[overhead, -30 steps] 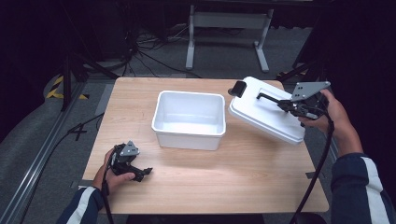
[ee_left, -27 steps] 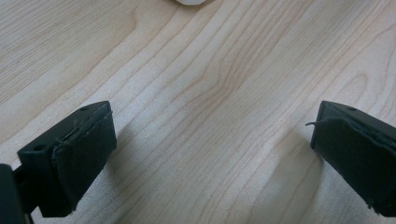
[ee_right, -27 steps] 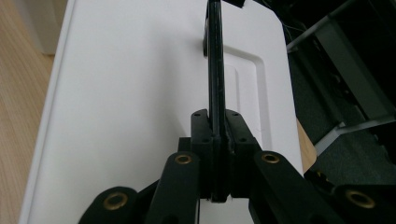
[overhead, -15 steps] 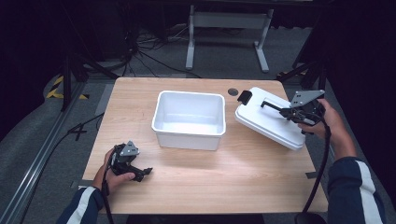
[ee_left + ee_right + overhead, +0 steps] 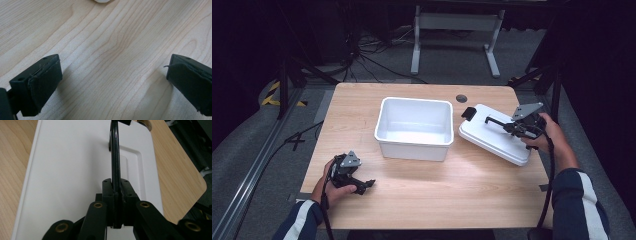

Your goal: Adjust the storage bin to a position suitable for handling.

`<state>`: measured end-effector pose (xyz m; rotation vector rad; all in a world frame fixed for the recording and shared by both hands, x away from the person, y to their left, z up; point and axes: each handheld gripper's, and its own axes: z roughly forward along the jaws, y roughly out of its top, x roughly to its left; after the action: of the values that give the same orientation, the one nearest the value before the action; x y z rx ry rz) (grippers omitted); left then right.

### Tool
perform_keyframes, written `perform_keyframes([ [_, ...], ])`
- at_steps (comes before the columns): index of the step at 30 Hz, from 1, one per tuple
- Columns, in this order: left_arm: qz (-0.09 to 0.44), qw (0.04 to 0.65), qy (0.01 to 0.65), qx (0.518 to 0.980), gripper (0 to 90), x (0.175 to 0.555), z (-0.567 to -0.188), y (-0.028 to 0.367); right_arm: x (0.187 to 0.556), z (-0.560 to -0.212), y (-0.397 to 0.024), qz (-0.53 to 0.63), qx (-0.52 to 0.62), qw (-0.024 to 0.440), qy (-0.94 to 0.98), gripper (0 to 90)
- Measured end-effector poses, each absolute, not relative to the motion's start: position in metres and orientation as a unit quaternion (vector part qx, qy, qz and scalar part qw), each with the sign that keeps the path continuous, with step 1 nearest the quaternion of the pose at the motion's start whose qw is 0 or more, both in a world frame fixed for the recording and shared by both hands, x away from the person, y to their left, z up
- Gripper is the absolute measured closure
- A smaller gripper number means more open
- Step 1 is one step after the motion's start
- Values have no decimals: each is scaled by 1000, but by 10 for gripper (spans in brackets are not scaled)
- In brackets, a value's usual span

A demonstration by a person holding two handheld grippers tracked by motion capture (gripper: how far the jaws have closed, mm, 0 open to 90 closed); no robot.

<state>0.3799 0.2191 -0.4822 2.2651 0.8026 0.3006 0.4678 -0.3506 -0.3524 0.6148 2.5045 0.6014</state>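
A white open bin (image 5: 414, 128) stands mid-table. To its right lies its white lid (image 5: 492, 134) with a black handle (image 5: 496, 121) and a black latch (image 5: 468, 113) at its far end. My right gripper (image 5: 512, 126) is shut on the handle; in the right gripper view the thin black handle (image 5: 115, 155) runs up from between the closed jaws over the lid (image 5: 72, 170). My left gripper (image 5: 360, 186) rests low over the table's front left, open, its pads (image 5: 42, 82) wide apart above bare wood with nothing between them.
The wooden table (image 5: 437, 195) has a round cable hole (image 5: 461, 98) at the back right. A white corner of the bin (image 5: 102, 1) shows at the top of the left gripper view. Dark floor, cables and a metal stand (image 5: 454, 30) lie beyond the table.
The right gripper has brought the lid down and a little leftward; it now sits lower beside the bin. The left gripper has not moved.
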Motion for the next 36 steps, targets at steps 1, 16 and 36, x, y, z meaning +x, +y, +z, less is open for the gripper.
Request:
perform_keyframes([
  [1,116,352,310,875,6,380,-482,219,468,-354,-350,220,227,243,917,848],
  [16,119,352,309,875,6,380,-482,219,482,-391,-344,215,232,206,926,847],
  [36,113,353,307,876,4,380,-482,220,482,-387,-352,249,279,200,906,711],
])
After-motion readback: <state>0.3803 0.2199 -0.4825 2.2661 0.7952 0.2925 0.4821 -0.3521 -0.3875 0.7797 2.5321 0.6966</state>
